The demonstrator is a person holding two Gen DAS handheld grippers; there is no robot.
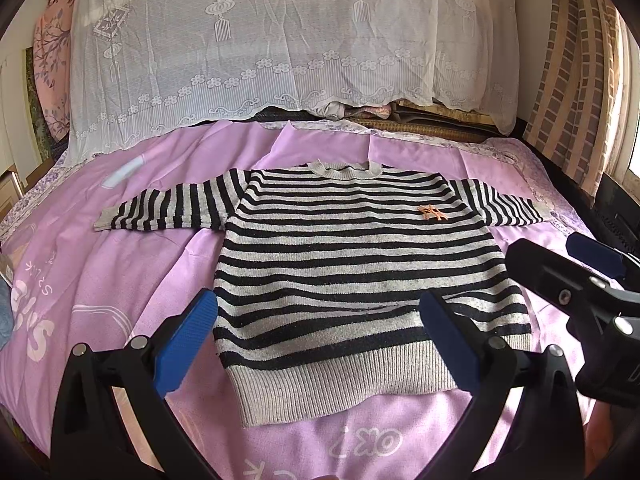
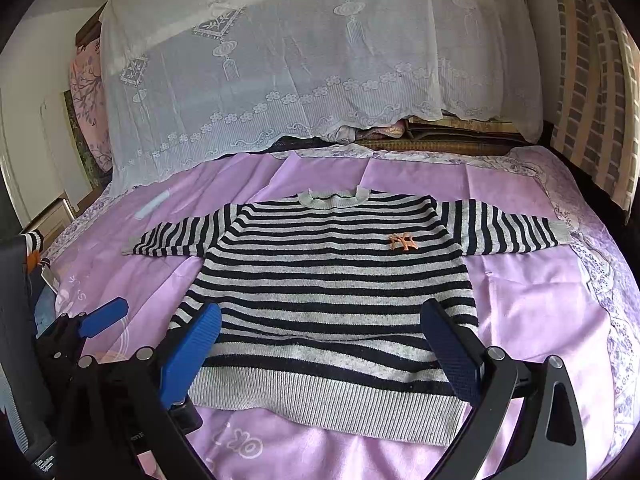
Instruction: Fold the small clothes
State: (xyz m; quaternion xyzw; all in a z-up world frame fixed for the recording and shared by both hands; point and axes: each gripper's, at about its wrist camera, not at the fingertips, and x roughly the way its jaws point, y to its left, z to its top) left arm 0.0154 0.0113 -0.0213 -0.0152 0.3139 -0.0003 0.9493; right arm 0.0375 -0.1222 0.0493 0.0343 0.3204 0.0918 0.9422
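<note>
A small black-and-grey striped sweater lies flat, face up, on a pink bedsheet. Both sleeves are spread sideways and an orange emblem marks its chest. My left gripper hovers open over the sweater's lower hem, holding nothing. My right gripper is open too, above the hem, blue pads wide apart. In the left wrist view the right gripper shows at the right edge beside the sweater. The left gripper appears at the lower left of the right wrist view.
A tall stack covered by a white lace cloth stands along the far side of the bed. A brick-patterned curtain hangs at the right. Other clothes lie at the left edge.
</note>
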